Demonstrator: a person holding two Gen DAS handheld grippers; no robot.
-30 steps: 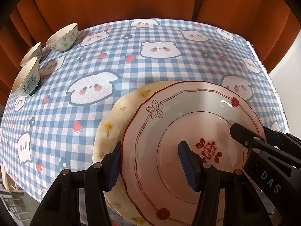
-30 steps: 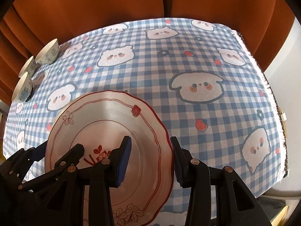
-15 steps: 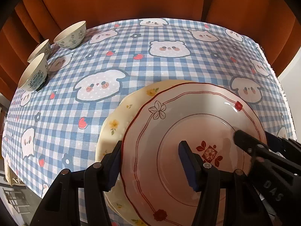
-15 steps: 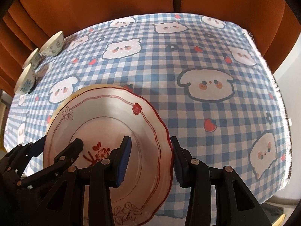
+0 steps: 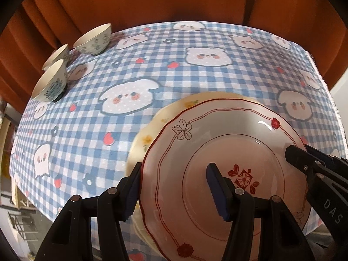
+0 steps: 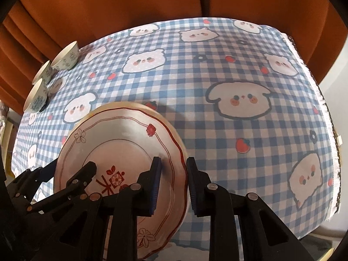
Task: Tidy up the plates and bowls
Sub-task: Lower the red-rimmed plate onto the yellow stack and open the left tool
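Observation:
A white plate with a red rim (image 5: pixel 217 143) lies on a cream plate with yellow flowers (image 5: pixel 148 134) on the checked tablecloth (image 5: pixel 152 69). My left gripper (image 5: pixel 174 180) stands open astride the red-rimmed plate's left edge, one finger outside and one over its centre. In the right wrist view, my right gripper (image 6: pixel 173 169) is closing on the right rim of the red-rimmed plate (image 6: pixel 121 148), a pad against each side. The cream plate (image 6: pixel 113 105) peeks out behind. Three patterned bowls (image 5: pixel 94 40) sit apart at the far left.
An orange curtain (image 5: pixel 174 0) hangs behind the table. The tablecloth's frayed right edge (image 6: pixel 326 113) drops off close to the plates. The other two bowls (image 5: pixel 51 82) stand near the left table edge.
The right gripper's jaws have narrowed onto the plate's right rim. Both views have tipped slightly, and more of the cream plate now shows behind the red-rimmed one.

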